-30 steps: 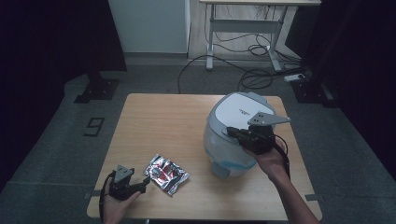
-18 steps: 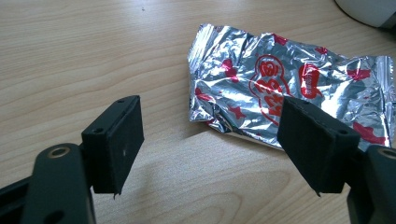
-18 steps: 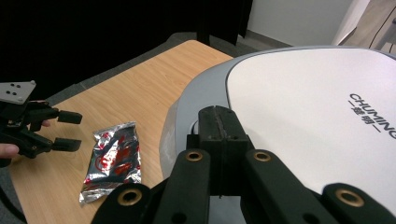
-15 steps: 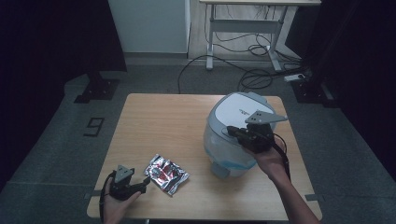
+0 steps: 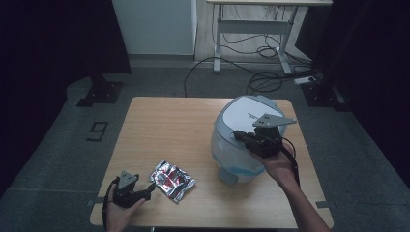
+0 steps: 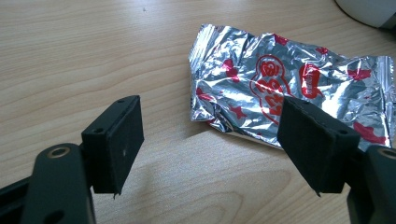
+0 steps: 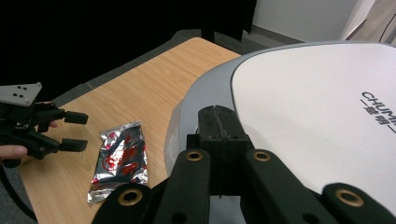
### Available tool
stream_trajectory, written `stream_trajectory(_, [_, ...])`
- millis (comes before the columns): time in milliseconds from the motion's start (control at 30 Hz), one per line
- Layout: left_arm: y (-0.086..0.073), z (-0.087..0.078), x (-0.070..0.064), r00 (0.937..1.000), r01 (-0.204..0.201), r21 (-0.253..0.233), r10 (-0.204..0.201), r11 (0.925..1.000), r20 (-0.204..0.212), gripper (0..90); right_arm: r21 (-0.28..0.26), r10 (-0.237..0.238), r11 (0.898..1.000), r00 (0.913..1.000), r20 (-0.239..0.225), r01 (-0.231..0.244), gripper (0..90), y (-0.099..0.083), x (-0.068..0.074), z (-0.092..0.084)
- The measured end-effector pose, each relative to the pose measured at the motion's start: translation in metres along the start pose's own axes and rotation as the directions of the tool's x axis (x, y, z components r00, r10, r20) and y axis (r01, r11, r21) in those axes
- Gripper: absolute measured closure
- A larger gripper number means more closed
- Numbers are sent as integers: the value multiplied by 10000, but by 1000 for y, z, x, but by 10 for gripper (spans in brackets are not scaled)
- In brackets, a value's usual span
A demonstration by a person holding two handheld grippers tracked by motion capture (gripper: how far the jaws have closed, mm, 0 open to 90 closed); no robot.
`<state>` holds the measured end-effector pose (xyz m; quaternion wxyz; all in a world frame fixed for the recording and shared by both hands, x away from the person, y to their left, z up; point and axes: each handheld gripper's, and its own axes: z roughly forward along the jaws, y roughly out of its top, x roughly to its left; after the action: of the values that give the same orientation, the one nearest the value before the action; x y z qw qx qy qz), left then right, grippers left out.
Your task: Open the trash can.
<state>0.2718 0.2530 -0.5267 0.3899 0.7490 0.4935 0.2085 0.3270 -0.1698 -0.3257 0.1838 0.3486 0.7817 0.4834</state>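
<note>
- Jaws of the right hand-held gripper [image 7: 217,122] are pressed together with nothing between them, the tips resting at the front edge of the round white-and-grey appliance's [image 5: 241,130] flat white lid.
- Right hand [image 5: 275,162] grips it from behind, the forearm running up from the lower right edge of the high view and angled toward the worktop's middle.
- Left hand-held gripper [image 6: 210,140] stands spread wide, low over the light wooden worktop [image 5: 169,125], its jaws pointing at the crinkled silver foil packet with red print [image 6: 285,84].
- Left hand [image 5: 121,210] holds it at the near left corner, wrist coming in from the bottom edge.
- Packet lies flat just beyond the spread jaws, apart from them, between that gripper and the appliance.
</note>
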Motion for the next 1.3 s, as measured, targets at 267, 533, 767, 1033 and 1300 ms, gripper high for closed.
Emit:
stream_trajectory(267, [0, 0, 0, 10000, -13, 14, 13, 10000, -13, 229, -65, 64, 10000, 9999, 98, -64, 900, -1, 2, 0])
stream_trajectory(533, [0, -1, 0, 10000, -18, 2, 18, 10000, -26, 229, 46, 70, 10000, 9999, 133, -71, 900, 0, 2, 0])
stream_trajectory(767, [0, -1, 0, 10000, -32, 6, 32, 10000, -20, 229, 75, 62, 10000, 9998, 184, -64, 900, 0, 4, 0])
stream_trajectory(1033, [0, -1, 0, 10000, -19, -5, 19, 10000, -22, 229, 71, 132, 9999, 9998, 137, -133, 900, -1, 3, 0])
stream_trajectory(1300, [0, -1, 0, 10000, -31, -38, 31, 10000, -25, 230, 154, 245, 9996, 9997, -51, -244, 900, -2, 3, 1])
